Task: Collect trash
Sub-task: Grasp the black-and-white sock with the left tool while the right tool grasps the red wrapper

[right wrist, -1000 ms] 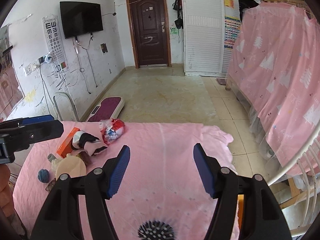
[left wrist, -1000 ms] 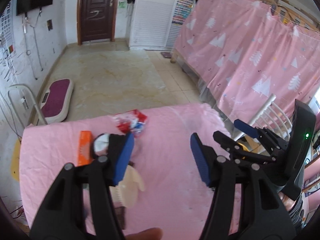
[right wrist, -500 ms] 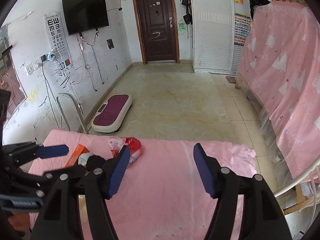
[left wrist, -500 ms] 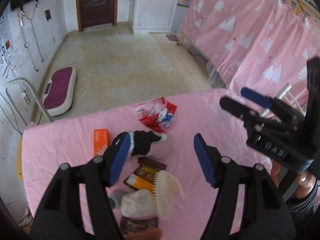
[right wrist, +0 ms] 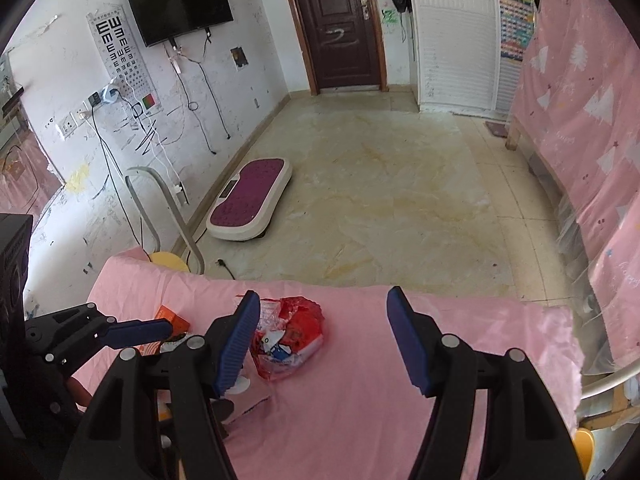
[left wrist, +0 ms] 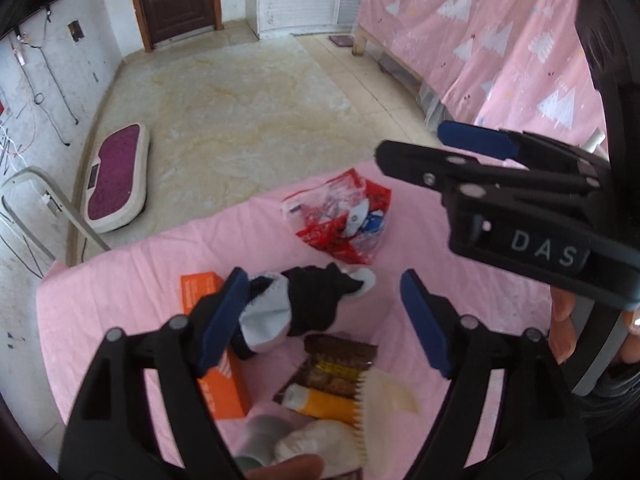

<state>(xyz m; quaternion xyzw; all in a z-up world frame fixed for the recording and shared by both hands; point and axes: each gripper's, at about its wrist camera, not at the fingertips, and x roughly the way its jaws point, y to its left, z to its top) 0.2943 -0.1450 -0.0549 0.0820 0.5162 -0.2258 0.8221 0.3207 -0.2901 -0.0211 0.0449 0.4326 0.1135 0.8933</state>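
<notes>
Near the surface's far edge, both the left gripper (left wrist: 324,320) and right gripper (right wrist: 324,340) hover wide open and empty, approaching the crumpled red wrapper (right wrist: 290,342), likely the first grab.

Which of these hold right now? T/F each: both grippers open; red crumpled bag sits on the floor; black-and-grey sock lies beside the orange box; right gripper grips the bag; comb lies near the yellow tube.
1. Left gripper and right gripper are open. True.
2. Red crumpled bag is on the floor. False: it lies on the pink cloth.
3. Black-and-grey sock lies beside the orange box. True.
4. Right gripper grips the bag. False: it holds nothing.
5. Comb lies near the yellow tube. True.
</notes>
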